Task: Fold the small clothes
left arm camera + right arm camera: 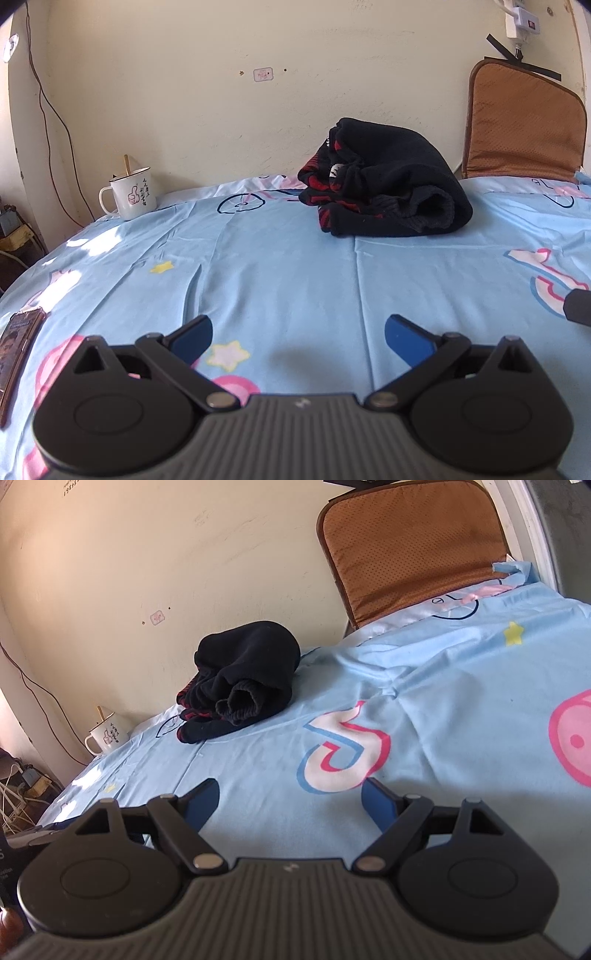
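left gripper [298, 338]: jaws spread wide, empty, above the sheet [280, 273]
right gripper [291, 801]: likewise wide apart, holding nothing
black garment [384, 188]: bundled near the wall, well apart from both

Left gripper [298, 341]: fingers spread wide, nothing between them. Right gripper [290, 805]: fingers likewise spread wide, empty, aimed forward and level.

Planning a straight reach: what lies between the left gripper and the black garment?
Only bare blue bedsheet between the left gripper and the black garment, per the left wrist view.
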### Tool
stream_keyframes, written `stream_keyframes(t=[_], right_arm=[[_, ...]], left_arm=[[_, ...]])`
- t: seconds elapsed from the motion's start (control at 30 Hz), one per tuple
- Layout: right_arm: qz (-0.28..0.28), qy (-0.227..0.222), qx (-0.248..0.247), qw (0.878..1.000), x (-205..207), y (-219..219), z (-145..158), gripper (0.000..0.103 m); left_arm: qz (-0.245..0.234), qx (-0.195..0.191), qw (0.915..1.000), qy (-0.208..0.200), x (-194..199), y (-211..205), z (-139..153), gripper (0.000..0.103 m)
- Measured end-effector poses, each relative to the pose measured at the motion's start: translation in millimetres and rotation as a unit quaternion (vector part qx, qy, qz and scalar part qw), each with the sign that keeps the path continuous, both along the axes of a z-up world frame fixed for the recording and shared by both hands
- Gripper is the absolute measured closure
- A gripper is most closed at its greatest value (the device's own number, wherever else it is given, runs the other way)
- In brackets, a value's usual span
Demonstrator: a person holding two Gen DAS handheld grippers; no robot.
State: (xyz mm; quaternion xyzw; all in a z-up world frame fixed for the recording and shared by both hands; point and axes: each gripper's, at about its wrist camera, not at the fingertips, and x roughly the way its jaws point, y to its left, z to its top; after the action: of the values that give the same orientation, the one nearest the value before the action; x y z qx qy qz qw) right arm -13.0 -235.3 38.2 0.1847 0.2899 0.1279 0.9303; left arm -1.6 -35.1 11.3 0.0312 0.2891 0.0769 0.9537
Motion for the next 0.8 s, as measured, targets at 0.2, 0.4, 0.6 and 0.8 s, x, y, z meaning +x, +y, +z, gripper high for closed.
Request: stream_keyframes(t=[0.2,0.4,0.6,0.8], right_arm=[[0.0,0.001,0.0,1.0,0.0,0.1,0.1,0.016],[0.0,0.001,0.0,1.0,0.2,0.1,0.2,0.016],[0.0,0.001,0.0,1.0,0.3,0.0,0.1,0.016],[0.0,0.001,0.0,1.0,0.4,-0.1,-0.3,0.016]], left_arm=[[-0.006,-0.005,0.9999,-0.007,-2.3,0.7,0.7,0.0],[-0.01,-0.008,0.9998,-0.013,-3.7,1.0,1.5,0.0],[-0.01,-0.007,0.9998,-0.014,-3.7,0.1,1.6,0.0],[-0.011,-0.005,0.9999,-0.013,-3.7,-0.2,1.4,0.0]])
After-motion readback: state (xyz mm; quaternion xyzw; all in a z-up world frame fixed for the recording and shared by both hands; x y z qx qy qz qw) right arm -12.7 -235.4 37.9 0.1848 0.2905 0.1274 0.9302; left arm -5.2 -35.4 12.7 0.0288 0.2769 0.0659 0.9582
